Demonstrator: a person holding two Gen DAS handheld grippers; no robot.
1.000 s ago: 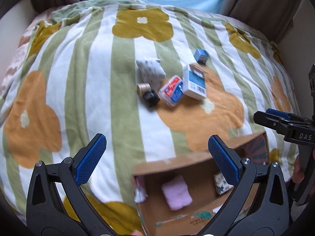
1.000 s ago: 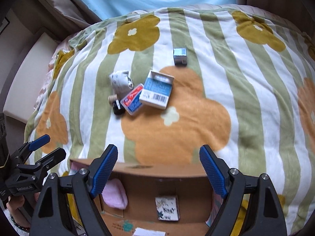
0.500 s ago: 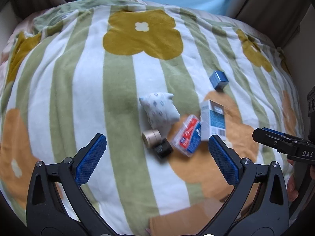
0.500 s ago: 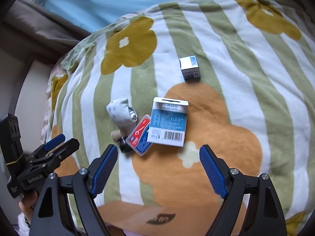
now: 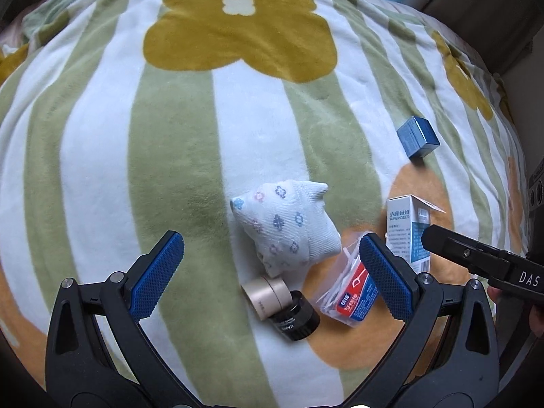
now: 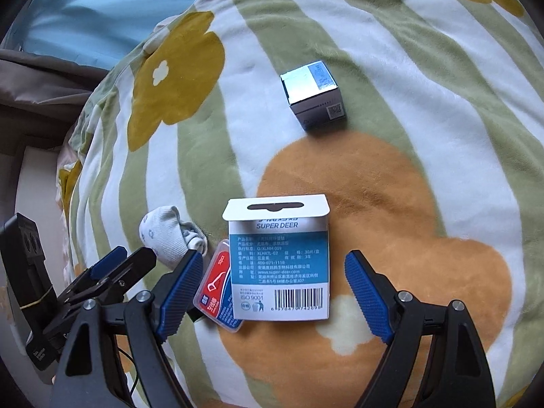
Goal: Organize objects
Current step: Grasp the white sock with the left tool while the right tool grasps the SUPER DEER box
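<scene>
My left gripper [image 5: 268,277] is open and empty above a rolled white sock [image 5: 287,226], a gold-capped black jar [image 5: 282,302] and a red-blue floss pick packet [image 5: 350,292]. My right gripper [image 6: 272,292] is open and empty, its jaws either side of a white-and-blue "Super Deer" box [image 6: 278,265]. That box also shows in the left wrist view [image 5: 406,227]. A small blue cube box [image 6: 314,97] lies farther back and also shows in the left wrist view [image 5: 417,136]. The sock [image 6: 166,234] and packet [image 6: 217,292] lie left of the Super Deer box.
Everything lies on a soft green-and-white striped blanket with yellow and orange flowers [image 5: 136,136]. The right gripper's arm [image 5: 482,260] shows at the right edge of the left wrist view. The left gripper's body [image 6: 85,289] sits at the lower left of the right wrist view.
Both grippers have moved forward from above the cardboard box toward the cluster of objects. The cardboard box has dropped out of view. Both jaws stay open.
</scene>
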